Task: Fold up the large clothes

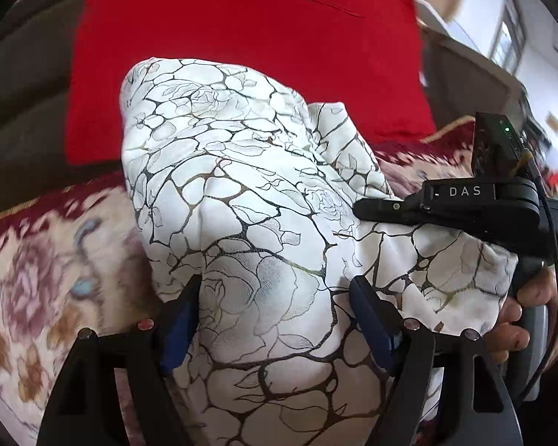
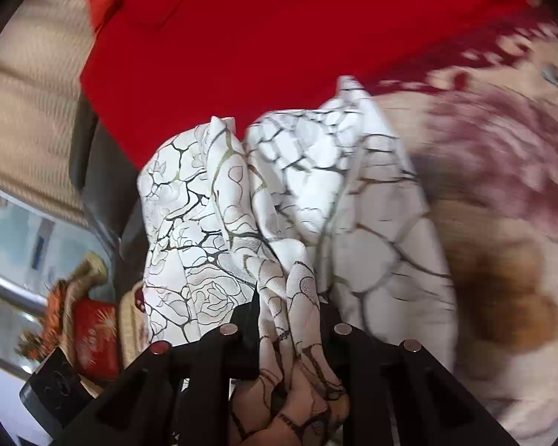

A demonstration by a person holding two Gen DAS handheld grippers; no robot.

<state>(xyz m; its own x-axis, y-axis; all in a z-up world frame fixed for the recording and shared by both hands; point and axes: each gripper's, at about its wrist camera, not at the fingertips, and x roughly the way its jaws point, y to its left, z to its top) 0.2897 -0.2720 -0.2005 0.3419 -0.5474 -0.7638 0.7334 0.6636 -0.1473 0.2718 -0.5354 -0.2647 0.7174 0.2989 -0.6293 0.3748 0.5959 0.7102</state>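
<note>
A white cloth with a dark crackle and rose print [image 1: 241, 186] lies bunched up on a floral blanket. My left gripper [image 1: 275, 316] stands open, its blue-padded fingers [image 1: 178, 327] on either side of a bulge of the cloth. To the right, in the left wrist view, my right gripper [image 1: 364, 210] rests on top of the cloth, held by a person's hand [image 1: 528, 316]. In the right wrist view the right gripper [image 2: 290, 319] is shut on a gathered fold of the white cloth [image 2: 316, 204], which rises in crumpled folds ahead of it.
A flat red cloth [image 1: 241, 37] [image 2: 260, 37] lies behind the white one. The floral blanket [image 1: 37, 278] [image 2: 502, 186] spreads to both sides. A grey sofa back [image 1: 18, 74] stands at the left, a window [image 1: 509, 37] at the upper right. Red decorated items [image 2: 93, 334] sit lower left.
</note>
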